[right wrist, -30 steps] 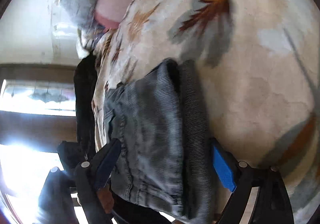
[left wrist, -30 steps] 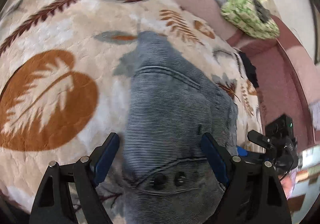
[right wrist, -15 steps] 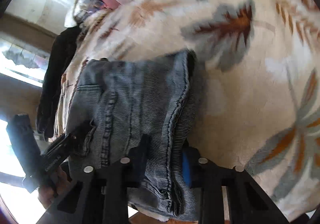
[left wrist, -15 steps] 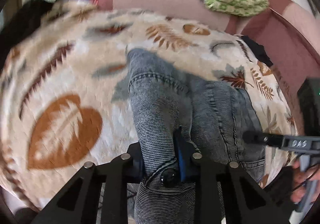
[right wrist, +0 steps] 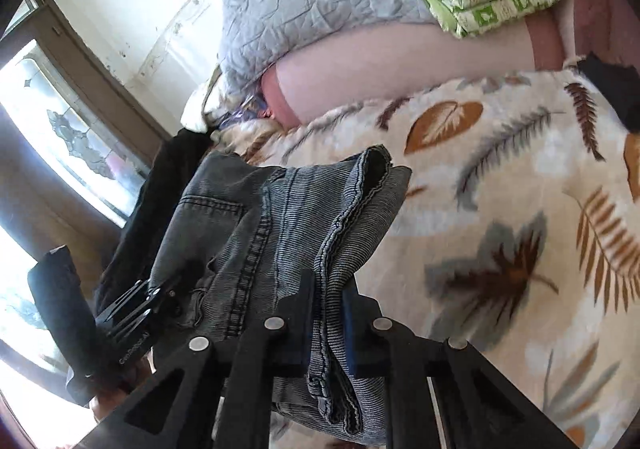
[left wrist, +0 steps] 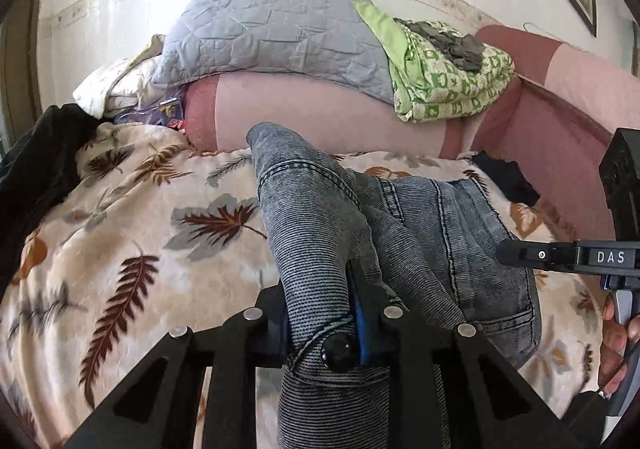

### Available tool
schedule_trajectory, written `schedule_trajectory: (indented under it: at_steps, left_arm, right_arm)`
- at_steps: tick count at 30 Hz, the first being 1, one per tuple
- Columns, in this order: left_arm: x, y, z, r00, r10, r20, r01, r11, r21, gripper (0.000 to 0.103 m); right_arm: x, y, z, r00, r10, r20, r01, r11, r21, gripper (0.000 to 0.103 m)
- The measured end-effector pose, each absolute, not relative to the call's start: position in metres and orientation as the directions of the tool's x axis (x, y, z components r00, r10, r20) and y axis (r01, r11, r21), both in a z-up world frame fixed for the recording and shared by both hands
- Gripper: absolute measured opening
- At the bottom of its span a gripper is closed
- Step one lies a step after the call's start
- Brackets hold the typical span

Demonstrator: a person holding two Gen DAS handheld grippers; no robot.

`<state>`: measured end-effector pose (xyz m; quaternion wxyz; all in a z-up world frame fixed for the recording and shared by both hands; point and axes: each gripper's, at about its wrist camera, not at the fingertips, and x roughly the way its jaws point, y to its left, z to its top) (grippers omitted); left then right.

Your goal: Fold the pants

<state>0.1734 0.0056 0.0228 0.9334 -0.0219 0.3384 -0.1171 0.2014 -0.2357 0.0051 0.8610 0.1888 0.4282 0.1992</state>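
Note:
The grey-blue denim pants (left wrist: 320,225) are folded into a thick bundle and lifted above the leaf-patterned blanket (left wrist: 132,233). My left gripper (left wrist: 324,325) is shut on the waistband edge by its dark button. My right gripper (right wrist: 328,313) is shut on the stacked hems and seams of the pants (right wrist: 280,225). The right gripper's body shows at the right edge of the left wrist view (left wrist: 568,257); the left gripper's body shows at lower left of the right wrist view (right wrist: 132,309). The bundle hangs between the two grippers.
A pink sofa back (left wrist: 320,109) runs behind the blanket, topped by a grey quilted pillow (left wrist: 272,29) and a green patterned blanket (left wrist: 448,77). Black garments lie at the left (left wrist: 36,169) and right (left wrist: 508,177). A window (right wrist: 60,141) is at the left.
Both grippers, open around the flat pants a second ago, have shut on the fabric and lifted it. The views have tilted up from the blanket toward the sofa back and wall.

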Motion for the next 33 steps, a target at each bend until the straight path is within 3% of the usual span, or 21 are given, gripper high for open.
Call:
schedule_trajectory:
  at_steps: [1,3,4,6,12,14,15,18,23,25,26,33]
  left_arm:
    - [0.18,0.005,0.014,0.735,-0.228,-0.639,0.198,0.973,-0.119,0.028]
    - [0.202,0.003,-0.016,0.685,-0.203,-0.699,0.177,0.978,-0.111,0.044]
    - [0.212,0.003,-0.036,0.632,-0.184,-0.753,0.162,0.981,-0.103,0.061]
    - [0.22,0.003,-0.061,0.551,-0.136,-0.823,0.131,0.988,-0.076,0.067]
    - [0.17,0.018,-0.028,0.669,-0.073,-0.739,0.098,0.995,-0.009,0.079]
    - [0.16,0.019,-0.025,0.694,-0.081,-0.716,0.087,0.996,-0.028,0.09]
    - [0.162,0.015,-0.032,0.677,-0.065,-0.733,0.081,0.997,-0.014,0.09]
    - [0.181,0.0,-0.074,0.527,0.018,-0.849,0.074,0.995,0.068,0.091]
    - [0.149,0.004,-0.031,0.63,0.002,-0.777,0.004,1.0,0.005,0.09]
    - [0.129,0.001,-0.011,0.672,0.016,-0.74,-0.006,1.0,0.016,0.091]
    - [0.122,0.0,-0.005,0.679,0.021,-0.733,-0.014,1.0,0.015,0.091]
    - [0.075,-0.002,0.017,0.7,-0.033,-0.713,-0.039,0.996,-0.085,0.091]
  right_arm:
    - [0.209,-0.233,-0.006,0.547,0.491,-0.678,-0.17,0.858,0.484,0.013]
    - [0.224,-0.232,-0.038,0.521,0.472,-0.711,-0.15,0.871,0.468,0.016]
    - [0.229,-0.232,-0.051,0.496,0.456,-0.739,-0.129,0.88,0.457,0.016]
    - [0.236,-0.23,-0.081,0.43,0.394,-0.812,-0.061,0.91,0.41,0.021]
    - [0.204,-0.228,-0.044,0.526,0.372,-0.765,-0.124,0.923,0.364,0.04]
    - [0.191,-0.215,-0.034,0.554,0.381,-0.74,-0.171,0.922,0.347,0.058]
    - [0.188,-0.208,-0.038,0.554,0.363,-0.75,-0.177,0.931,0.32,0.074]
    - [0.201,-0.188,-0.103,0.37,0.223,-0.902,-0.152,0.972,0.178,0.078]
    - [0.166,-0.203,-0.064,0.486,0.257,-0.836,-0.138,0.966,0.217,0.081]
    - [0.14,-0.205,-0.038,0.57,0.224,-0.791,-0.154,0.974,0.165,0.1]
    - [0.126,-0.205,-0.026,0.606,0.219,-0.765,-0.166,0.975,0.147,0.103]
    - [0.061,-0.203,0.002,0.679,0.15,-0.719,-0.193,0.981,0.023,0.103]
